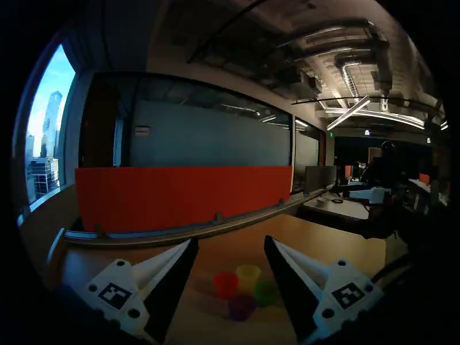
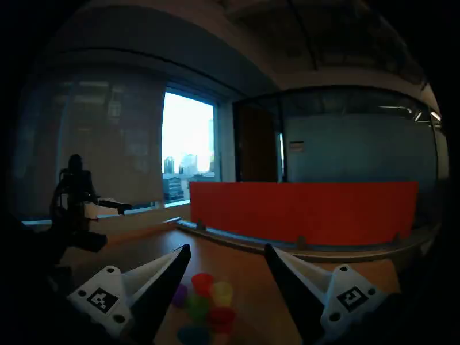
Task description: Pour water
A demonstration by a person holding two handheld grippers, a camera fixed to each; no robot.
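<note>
In the left gripper view we see the left gripper (image 1: 230,241) with its jaws spread wide, one finger (image 1: 167,276) in the lower left of the frame and the other in the lower right, each with a square marker on its white base. The jaws hold nothing and touch nothing. Low in the gap between them, farther off on the wooden surface (image 1: 322,236), stand a red cup (image 1: 225,284), a yellow cup (image 1: 248,276), a green cup (image 1: 265,291) and a purple cup (image 1: 241,306), packed close together. We cannot tell whether any cup has water in it. Behind the surface an orange panel (image 1: 184,195) runs across the middle of the frame, and a window (image 1: 49,132) sits at the upper left. In the right gripper view the right gripper (image 2: 227,247) also has its jaws wide apart and empty, clear of everything. The cluster of cups lies low in the frame between its fingers, nearer the left one; there we also make out a second red cup (image 2: 221,317) and, at the bottom edge, a blue cup (image 2: 194,334). A dark device (image 2: 75,201) stands at the left of that frame; we cannot tell what it is.
</note>
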